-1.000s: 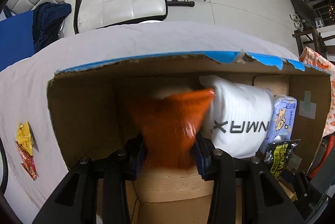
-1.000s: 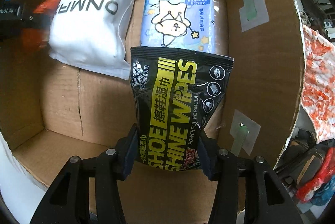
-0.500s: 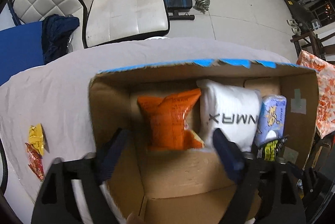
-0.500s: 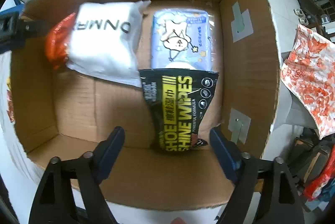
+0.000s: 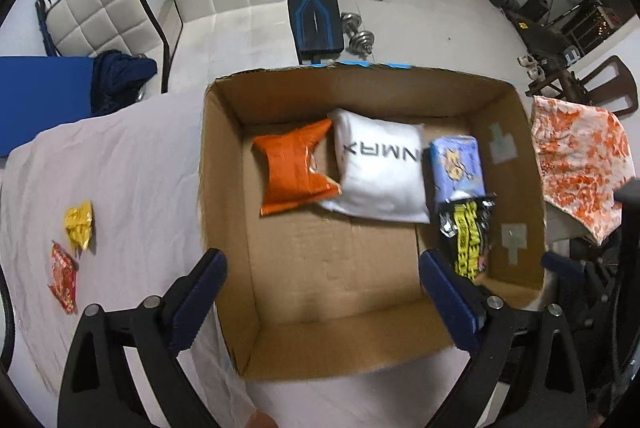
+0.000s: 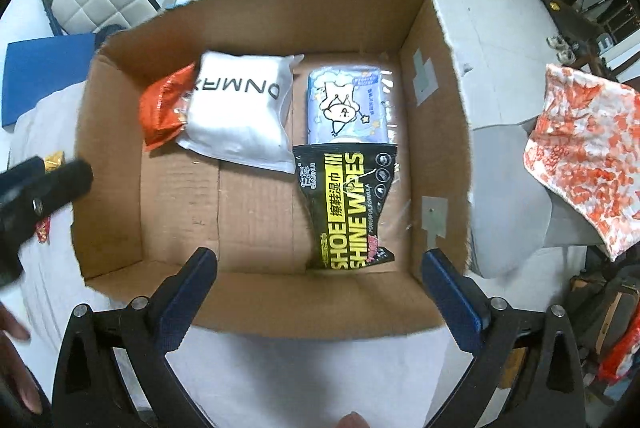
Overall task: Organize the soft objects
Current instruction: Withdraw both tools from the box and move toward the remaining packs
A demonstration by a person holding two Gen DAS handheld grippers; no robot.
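Both grippers had let go and pulled up out of the brown cardboard box (image 5: 224,187) since a second earlier, when the left one pinched the orange packet and the right one clamped the wipes pack.

From the left wrist view, the left gripper (image 5: 322,292) had its jaws just opening, and they stood wide with nothing between them, hanging above the near left part of the box. Down on the box floor, the crinkled orange foil snack packet (image 5: 294,169) lay toward the far wall, its right edge touching the white soft pouch with black lettering (image 5: 380,171). Just beside that sat the pale blue cartoon-printed tissue pack (image 5: 458,159), and the black and yellow shoe-wipes pack (image 5: 468,236) overlapped its near end. Off to the left, on the white cloth-covered table (image 5: 120,167), a small yellow wrapper (image 5: 79,226) and a small red wrapper (image 5: 63,278) lay close together, well apart from the box.

Over to the right wrist view: the right gripper (image 6: 320,280) likewise had its jaws just opening, spread wide and empty, above the near wall of the box (image 6: 436,131). The shoe-wipes pack (image 6: 346,211) rested flat against the right wall, its top lapping the tissue pack (image 6: 348,107). The white pouch (image 6: 240,119) covered part of the orange packet (image 6: 164,115). The left gripper (image 6: 36,195) showed as a dark blur at the left edge.
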